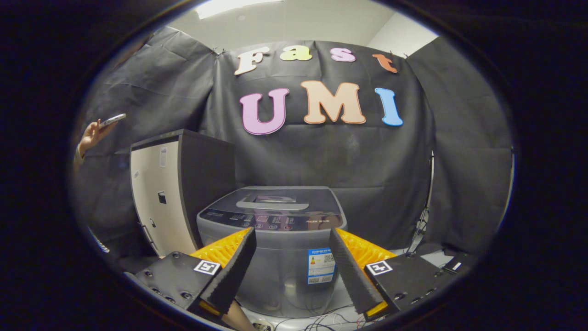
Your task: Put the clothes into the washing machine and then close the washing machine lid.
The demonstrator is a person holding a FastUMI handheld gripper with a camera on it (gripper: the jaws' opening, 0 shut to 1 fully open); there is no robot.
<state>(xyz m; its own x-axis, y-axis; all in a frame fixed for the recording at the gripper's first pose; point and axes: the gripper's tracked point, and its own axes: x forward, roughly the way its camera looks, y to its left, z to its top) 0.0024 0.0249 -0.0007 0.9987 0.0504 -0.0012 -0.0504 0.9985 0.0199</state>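
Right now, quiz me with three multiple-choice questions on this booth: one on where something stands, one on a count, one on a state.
1. Where is the washing machine relative to the tongs?
A. Beyond them, seen through their gap
B. Clamped between them
C. Behind the cabinet

2. How many hands hold up a phone beside the cabinet?
A. None
B. One
C. Three

3. What state is the washing machine lid in?
A. Raised upright
B. Removed
C. Down flat

Answers: 1 A, the machine stands ahead with the open tongs framing it, touching nothing. 2 B, a single hand lifts the phone. 3 C, the lid lies flat on top behind the control panel.
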